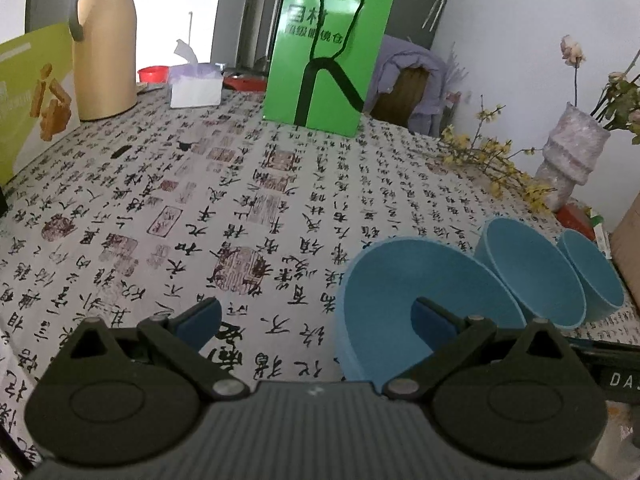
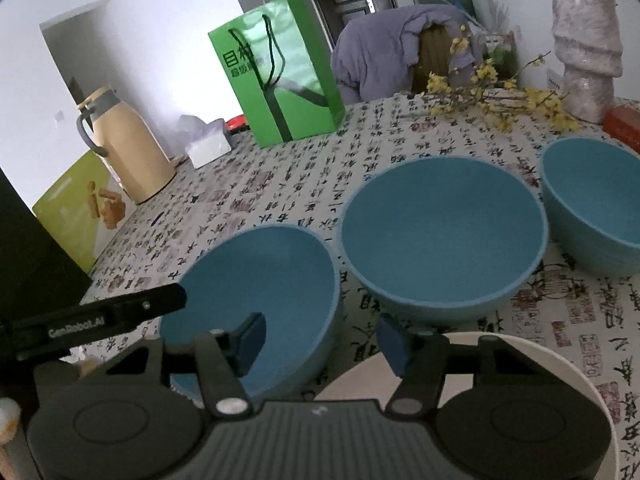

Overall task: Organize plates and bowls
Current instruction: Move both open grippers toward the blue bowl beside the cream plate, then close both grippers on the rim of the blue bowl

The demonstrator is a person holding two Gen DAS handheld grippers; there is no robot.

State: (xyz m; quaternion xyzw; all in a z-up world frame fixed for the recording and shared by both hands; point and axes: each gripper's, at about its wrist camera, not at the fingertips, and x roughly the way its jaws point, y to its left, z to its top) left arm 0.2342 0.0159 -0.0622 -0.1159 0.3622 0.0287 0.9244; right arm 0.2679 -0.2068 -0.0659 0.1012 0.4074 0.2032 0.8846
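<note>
Calligraphy-printed cloth [image 2: 420, 140] covers the table, with a green bag [image 2: 280, 76] at its far side. Three blue bowls [image 2: 442, 236] sit in a row nearer than the bag. The right gripper [image 2: 320, 340] straddles the leftmost bowl's [image 2: 260, 280] rim, jaws apart. The left gripper [image 1: 316, 320] stands apart, one finger inside that bowl.

white walls [image 1: 500, 20], calligraphy tablecloth [image 1: 280, 200]

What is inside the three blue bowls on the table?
The middle bowl shows only a bare blue interior. The left bowl looks empty too, but the right gripper hides its near part. The right bowl is cut off by the picture's edge.
</note>
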